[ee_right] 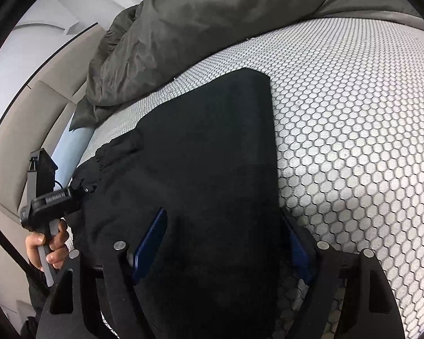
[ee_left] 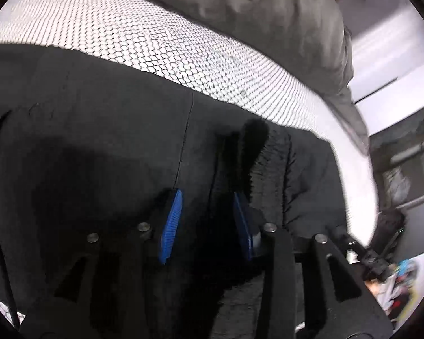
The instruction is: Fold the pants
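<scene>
The black pants lie on the bed, spread over the honeycomb-patterned sheet, with a crumpled grey-green duvet pushed back toward the far side, presumably to leave room for folding. They look already doubled lengthwise into a long dark panel whose far edge is squared off on the sheet, so I judge the fold to be partway done.

The left gripper hovers low over the waistband end, where the gathered elastic bunches up into a ridge. Its blue pads stand partly apart with cloth lying between them; they do not look pressed on the fabric. The person's hand grips its handle at the bed's edge.

The right gripper sits over the nearer stretch of the panel, fingers spread wide on either side of the cloth (one pad to the left, the other at the pants' right-hand edge). It brackets the fabric rather than pinching it, probably to catch the whole width. Neither tool seems to have hold yet; a slack grab at the bunched waistband could pick up only one layer.
</scene>
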A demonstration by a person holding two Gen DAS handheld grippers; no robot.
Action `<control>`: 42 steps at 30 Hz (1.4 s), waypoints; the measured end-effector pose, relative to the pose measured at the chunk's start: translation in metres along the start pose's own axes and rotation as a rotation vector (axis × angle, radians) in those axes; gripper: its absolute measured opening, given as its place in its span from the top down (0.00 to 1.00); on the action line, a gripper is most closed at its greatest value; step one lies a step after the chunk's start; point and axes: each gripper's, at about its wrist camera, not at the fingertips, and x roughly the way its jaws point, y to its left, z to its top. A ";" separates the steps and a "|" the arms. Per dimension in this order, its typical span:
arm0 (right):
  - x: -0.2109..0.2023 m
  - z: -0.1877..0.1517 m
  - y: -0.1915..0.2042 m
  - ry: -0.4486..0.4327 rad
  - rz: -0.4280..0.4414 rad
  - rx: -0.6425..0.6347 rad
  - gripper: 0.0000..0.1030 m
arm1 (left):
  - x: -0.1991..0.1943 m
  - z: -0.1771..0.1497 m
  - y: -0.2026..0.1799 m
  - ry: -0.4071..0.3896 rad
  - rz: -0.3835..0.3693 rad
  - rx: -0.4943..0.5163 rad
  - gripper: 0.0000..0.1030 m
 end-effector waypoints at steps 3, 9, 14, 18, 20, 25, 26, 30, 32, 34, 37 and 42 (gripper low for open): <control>0.001 0.002 0.000 -0.002 0.005 0.008 0.22 | -0.010 0.000 0.003 -0.011 -0.052 -0.007 0.65; 0.002 0.003 0.002 0.003 -0.008 0.006 0.22 | -0.016 -0.002 -0.008 -0.009 -0.097 0.014 0.56; 0.005 0.006 0.001 0.004 0.008 0.008 0.22 | -0.038 0.004 0.005 -0.138 -0.032 -0.045 0.56; 0.006 0.006 0.002 0.007 0.000 0.006 0.22 | -0.020 -0.001 -0.022 -0.091 -0.084 0.052 0.55; 0.006 0.005 0.002 0.008 0.000 0.002 0.22 | -0.004 -0.005 -0.040 -0.047 -0.070 0.120 0.55; 0.006 0.005 0.001 0.006 0.007 0.004 0.22 | 0.023 -0.013 -0.069 -0.053 0.069 0.241 0.67; 0.006 0.005 0.001 0.005 0.005 0.003 0.22 | 0.026 -0.014 -0.071 -0.063 0.085 0.251 0.70; 0.003 0.003 0.002 -0.002 -0.001 0.005 0.22 | 0.021 -0.013 -0.063 -0.089 0.047 0.227 0.83; -0.001 0.002 0.004 -0.012 -0.005 0.004 0.22 | 0.010 -0.009 -0.056 -0.103 0.025 0.217 0.84; -0.006 0.001 0.004 -0.024 -0.001 0.000 0.22 | 0.003 -0.012 -0.049 -0.108 0.035 0.219 0.84; -0.006 0.000 0.001 -0.018 -0.010 0.006 0.22 | 0.012 -0.012 -0.044 -0.071 0.083 0.212 0.78; -0.016 -0.002 0.001 -0.038 -0.017 -0.002 0.22 | 0.002 -0.016 -0.045 -0.099 0.154 0.229 0.57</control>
